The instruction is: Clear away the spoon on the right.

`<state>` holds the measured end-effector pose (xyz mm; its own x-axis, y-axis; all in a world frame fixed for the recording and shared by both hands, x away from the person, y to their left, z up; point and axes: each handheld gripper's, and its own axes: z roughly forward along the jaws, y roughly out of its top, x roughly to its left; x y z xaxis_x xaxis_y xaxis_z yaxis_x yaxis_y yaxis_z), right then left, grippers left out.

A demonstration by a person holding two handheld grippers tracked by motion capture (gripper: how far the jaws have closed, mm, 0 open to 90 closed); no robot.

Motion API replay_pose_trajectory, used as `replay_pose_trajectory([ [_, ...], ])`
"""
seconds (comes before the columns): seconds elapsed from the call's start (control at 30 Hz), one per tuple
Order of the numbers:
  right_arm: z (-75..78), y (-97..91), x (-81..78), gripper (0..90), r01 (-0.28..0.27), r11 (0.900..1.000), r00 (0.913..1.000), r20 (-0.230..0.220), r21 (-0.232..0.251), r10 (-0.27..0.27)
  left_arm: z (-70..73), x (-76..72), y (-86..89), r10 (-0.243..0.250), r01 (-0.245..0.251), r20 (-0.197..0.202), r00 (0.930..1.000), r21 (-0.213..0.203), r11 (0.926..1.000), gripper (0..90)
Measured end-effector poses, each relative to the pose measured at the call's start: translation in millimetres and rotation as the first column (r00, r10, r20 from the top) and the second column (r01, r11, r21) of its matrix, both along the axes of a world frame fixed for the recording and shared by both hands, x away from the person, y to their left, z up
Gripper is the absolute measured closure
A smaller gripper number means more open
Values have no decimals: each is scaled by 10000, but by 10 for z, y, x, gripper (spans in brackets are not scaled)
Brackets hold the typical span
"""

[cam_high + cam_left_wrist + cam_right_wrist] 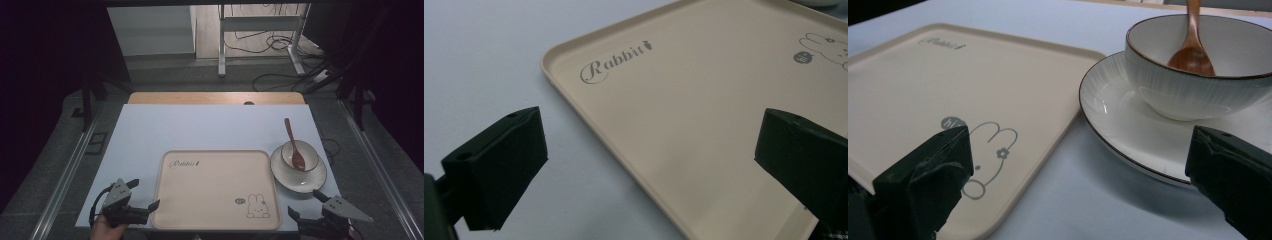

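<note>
spoon in bowl, rt tongs view

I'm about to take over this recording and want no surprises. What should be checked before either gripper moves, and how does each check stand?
1. Left gripper jaws open, nothing between: ok.
2. Right gripper jaws open, nothing between: ok.
3. Tray lying flat on the table, nothing on it: ok.
4. Bowl seated upright on the plate: ok.
5. Spoon resting in the bowl, handle leaning over the far rim: ok.
6. Gap between plate and tray edge: cannot tell.
</note>
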<state>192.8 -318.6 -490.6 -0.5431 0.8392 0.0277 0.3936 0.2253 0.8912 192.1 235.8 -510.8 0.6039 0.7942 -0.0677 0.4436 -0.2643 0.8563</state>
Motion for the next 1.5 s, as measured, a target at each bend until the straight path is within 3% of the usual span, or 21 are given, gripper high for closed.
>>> replay_pose_trajectory([
  [0.4, -35, 35, 36, 0, -317, 9977, 9995, 26, -603, 319, 5, -32, 16, 303, -301, 265, 9992, -64, 9995, 0],
  [0.97, -71, 39, 84, 0, -551, 9970, 9979, -372, -535, 531, 6, -31, 13, 290, -290, 271, 9992, -16, 9996, 0],
  [1.5, -21, 68, 119, 0, -614, 9957, 9980, 74, -694, 621, 3, -23, 0, 191, -192, 192, 9996, 49, 9998, 0],
])
